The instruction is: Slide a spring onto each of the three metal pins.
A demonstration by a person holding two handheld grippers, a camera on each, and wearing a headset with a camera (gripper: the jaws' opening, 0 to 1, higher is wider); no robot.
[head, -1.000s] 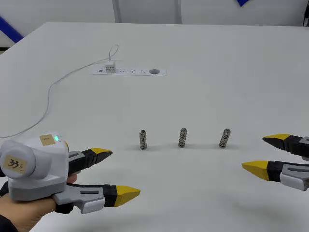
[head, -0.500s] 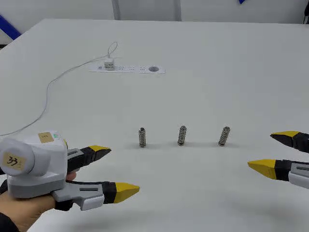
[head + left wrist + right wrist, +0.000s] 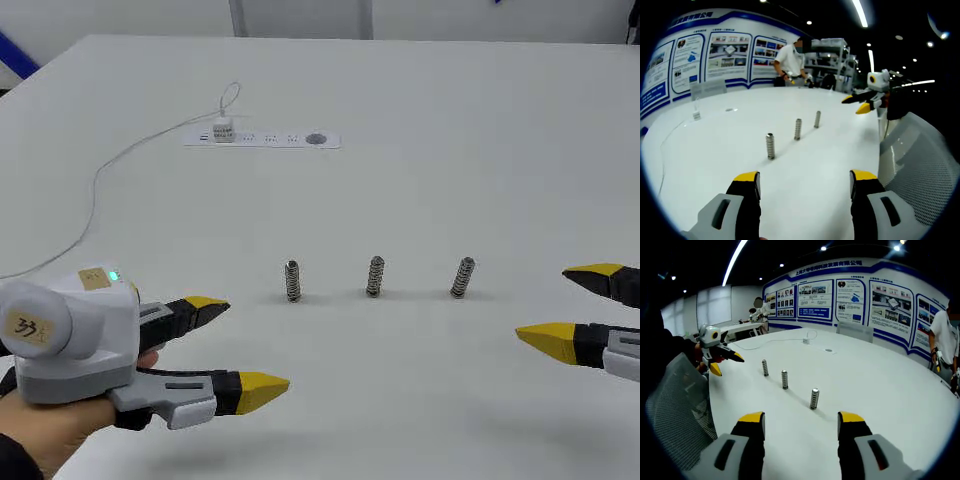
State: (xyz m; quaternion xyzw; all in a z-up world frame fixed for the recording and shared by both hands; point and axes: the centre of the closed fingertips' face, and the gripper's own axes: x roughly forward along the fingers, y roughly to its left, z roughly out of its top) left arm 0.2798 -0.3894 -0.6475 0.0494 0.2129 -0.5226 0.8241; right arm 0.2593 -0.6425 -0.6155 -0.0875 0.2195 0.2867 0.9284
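Two hand-held grippers hover released above a white workbench point(image 3: 450, 120), holding nothing and touching nothing. At 7 o'clock in the head view, the left gripper point(image 3: 240, 345), carried in a hand point(image 3: 55, 435), has its yellow-tipped jaws spread wide. At 4 o'clock the right gripper point(image 3: 566, 305) is spread just as wide and is empty too. Each points inward toward the row of pins between them and is well apart from it, with bare tabletop in the gap.

Just below centre, three metal pins stand upright in a line running from 9 to 3 o'clock: the left pin point(image 3: 292, 281), the middle pin point(image 3: 375, 276) and the right pin point(image 3: 462, 277). They are evenly spaced and apart from one another. Each appears sheathed in a coil spring point(image 3: 814, 399) that rises from the tabletop to just under the pin's top.

Farther off, at 11 o'clock, a white power strip point(image 3: 262, 140) lies flat with a small white plug point(image 3: 223, 131) seated in it. A pale cable point(image 3: 105, 175) trails from it toward 8 o'clock.

In the gripper views a grey mesh chair point(image 3: 920, 160) sits at the near edge of the table. Beyond the far edge, a person in a white shirt point(image 3: 788, 59) stands before blue-and-white display boards point(image 3: 840, 295).
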